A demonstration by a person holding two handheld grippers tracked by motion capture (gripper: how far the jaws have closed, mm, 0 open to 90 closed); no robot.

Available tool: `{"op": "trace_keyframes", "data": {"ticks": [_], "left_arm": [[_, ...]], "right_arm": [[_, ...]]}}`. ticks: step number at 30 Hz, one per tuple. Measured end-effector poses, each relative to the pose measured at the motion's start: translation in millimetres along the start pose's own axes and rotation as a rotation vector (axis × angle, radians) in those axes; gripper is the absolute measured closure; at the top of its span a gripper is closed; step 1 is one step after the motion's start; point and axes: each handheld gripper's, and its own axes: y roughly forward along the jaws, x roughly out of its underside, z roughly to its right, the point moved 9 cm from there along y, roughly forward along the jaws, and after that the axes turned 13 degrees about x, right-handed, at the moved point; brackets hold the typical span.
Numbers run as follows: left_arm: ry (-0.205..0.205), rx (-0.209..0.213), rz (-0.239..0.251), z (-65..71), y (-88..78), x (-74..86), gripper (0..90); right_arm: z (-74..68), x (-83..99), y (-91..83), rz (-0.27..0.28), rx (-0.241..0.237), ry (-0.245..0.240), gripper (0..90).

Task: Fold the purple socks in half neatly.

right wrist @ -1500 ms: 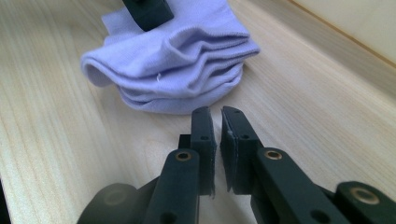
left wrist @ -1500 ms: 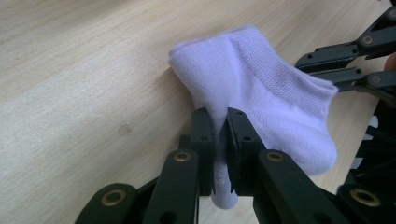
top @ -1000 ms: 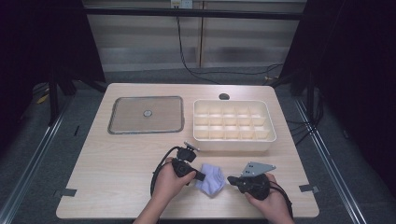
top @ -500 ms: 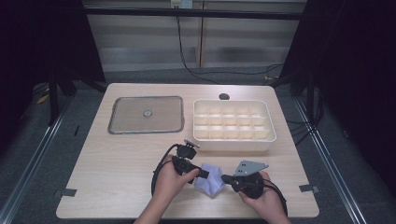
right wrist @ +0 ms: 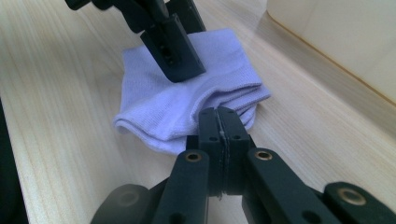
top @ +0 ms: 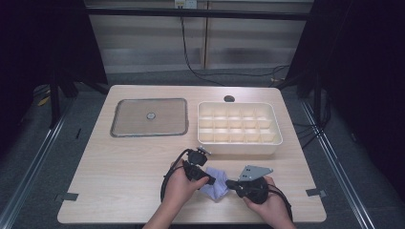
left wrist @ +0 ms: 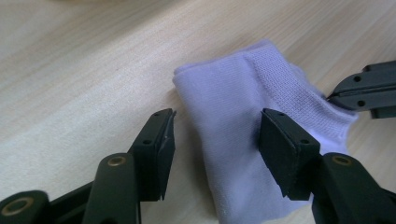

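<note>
A pale wooden table (top: 119, 167) stands on grey carpet (top: 57, 138), dark curtains (top: 43, 43) flanking a panelled back wall (top: 143, 47).

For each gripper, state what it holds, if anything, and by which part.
The right gripper is shut on the folded pale lilac sock, pinching its near edge. The left gripper holds nothing: its jaws have just been opening and stand astride the sock.

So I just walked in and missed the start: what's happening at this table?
A person is folding a small lavender sock with a tool in each hand, near the table's front edge. The right tool is shut at the sock's edge; whether it pinches fabric is unclear. The left tool has just been opening and now straddles the sock without gripping. A compartment tray and flat lid sit behind.
</note>
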Motion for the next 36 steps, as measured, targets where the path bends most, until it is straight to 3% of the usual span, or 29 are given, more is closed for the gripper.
{"op": "trace_keyframes", "data": {"ticks": [3, 8, 12, 15, 17, 21, 26, 36], "left_arm": [[0.042, -0.046, -0.020, 1.2, 1.1, 0.7, 46.3], [0.107, -0.090, -0.005, 2.5, 3.5, 1.6, 46.2], [0.118, -0.086, 0.004, 2.3, 3.3, 2.1, 45.8], [0.091, -0.062, 0.011, 1.8, 2.5, 1.7, 45.3], [0.047, -0.026, 0.013, 2.4, 1.2, 2.2, 42.2], [0.036, 0.017, 0.047, 4.0, -4.6, -0.1, 41.0], [0.018, 0.028, 0.070, 1.9, -11.9, 0.0, 42.2], [-0.023, 0.071, 0.045, -2.3, -19.3, 9.9, 54.6]], "right_arm": [[-0.5, -0.2, 0.7, -0.001, 0.000, -0.001, 89.4], [-0.9, 0.6, 0.5, -0.003, 0.000, 0.000, 88.9], [-0.3, 0.7, 0.2, -0.001, 0.002, 0.004, 88.5], [-0.4, 0.0, 0.1, 0.001, 0.000, -0.003, 88.8], [-0.9, -0.3, -0.2, 0.001, -0.002, -0.001, 89.2], [-0.2, -0.7, -0.7, 0.003, -0.004, 0.000, 89.6], [-1.1, -0.5, -0.2, 0.002, -0.006, -0.002, 89.7], [-0.7, -1.5, -1.6, 0.005, -0.004, -0.002, 89.9]]}}
